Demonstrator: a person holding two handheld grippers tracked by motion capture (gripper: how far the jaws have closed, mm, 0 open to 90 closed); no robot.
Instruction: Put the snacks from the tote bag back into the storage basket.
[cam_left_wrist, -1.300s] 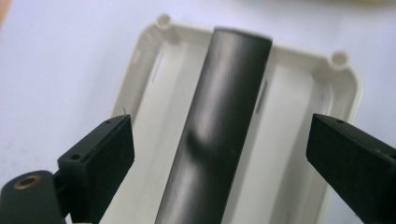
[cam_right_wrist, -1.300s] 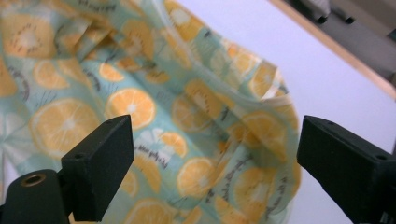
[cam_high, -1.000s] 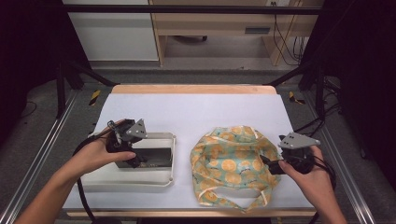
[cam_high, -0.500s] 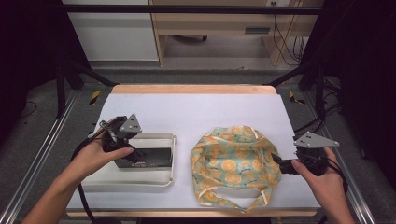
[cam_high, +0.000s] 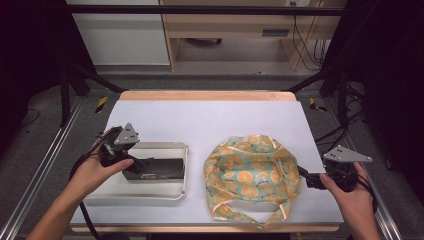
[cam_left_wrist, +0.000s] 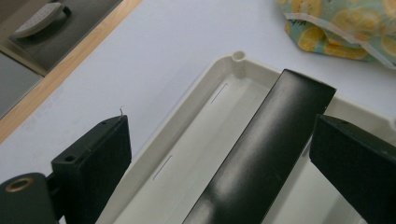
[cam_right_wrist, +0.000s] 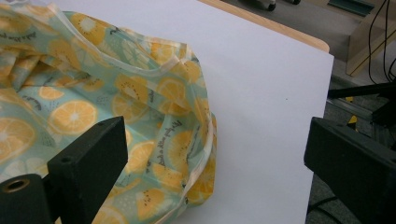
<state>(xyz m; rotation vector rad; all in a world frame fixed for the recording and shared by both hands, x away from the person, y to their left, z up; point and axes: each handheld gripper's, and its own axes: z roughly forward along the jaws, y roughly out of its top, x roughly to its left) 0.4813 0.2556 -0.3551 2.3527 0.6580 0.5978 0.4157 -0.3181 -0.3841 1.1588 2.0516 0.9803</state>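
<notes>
A cloth bag (cam_high: 252, 172) printed with orange slices lies crumpled on the white table, right of centre. A white tray (cam_high: 135, 194) at the left holds a long black box (cam_high: 156, 169). My left gripper (cam_high: 136, 163) hovers over the tray's left end. In the left gripper view it is open (cam_left_wrist: 219, 123), and the black box (cam_left_wrist: 261, 149) runs between its spread jaws. My right gripper (cam_high: 306, 178) sits at the table's right edge, just off the bag's right side. In the right gripper view it is open (cam_right_wrist: 215, 123), with the bag (cam_right_wrist: 93, 93) by its left jaw.
The tabletop (cam_high: 210, 117) is bare behind the tray and bag, up to a wooden far edge (cam_high: 207, 95). Metal frame rails (cam_high: 45, 160) run along both sides. The right gripper's far jaw hangs past the table's right edge (cam_right_wrist: 322, 93).
My right gripper has drawn back to the right, away from the bag's edge. My left gripper has shifted slightly left and back over the tray. Bag and box lie as before.
</notes>
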